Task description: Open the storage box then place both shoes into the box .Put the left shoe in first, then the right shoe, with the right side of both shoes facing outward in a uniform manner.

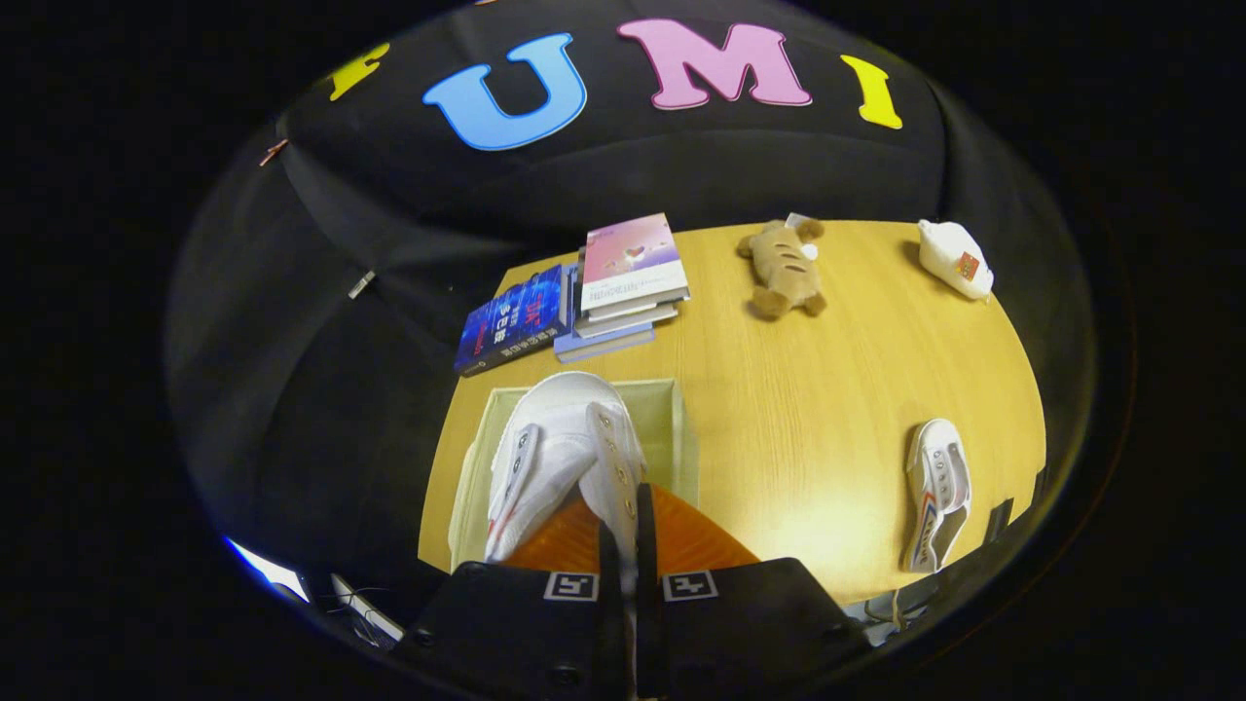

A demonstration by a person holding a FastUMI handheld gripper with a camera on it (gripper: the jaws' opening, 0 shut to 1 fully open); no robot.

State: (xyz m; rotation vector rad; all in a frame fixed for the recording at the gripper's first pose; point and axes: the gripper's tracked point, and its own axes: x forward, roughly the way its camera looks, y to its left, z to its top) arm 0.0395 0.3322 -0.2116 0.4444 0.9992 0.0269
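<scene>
White canvas shoe (560, 453) is pinched in the claw (628, 526): fingers nearly closed, both pressing the shoe's eyelet edge, only a thin gap between them. Shoe hangs toe away from the camera, over the open storage box (681, 428), a pale fabric bin just ahead of the fingers; can't tell if the sole touches the box floor. Red-blue stripe shows low on the shoe's side; no brand readable.

Second white shoe (936, 492) lies on the wooden worktop (808, 409), well apart to the right of the box, laces up, with a similar stripe on its side.

Claw looks steeply down onto the worktop, fingers running straight ahead toward the box.

Beyond the box: stack of books (628, 282), pink cover on top, and a blue book (514, 319) just left of it, touching the stack. Cover lettering is there but too small to read. Further right, a brown plush toy (784, 268), and near the far right corner a white bottle (956, 258) lying on its side with a small red label, unreadable.
</scene>
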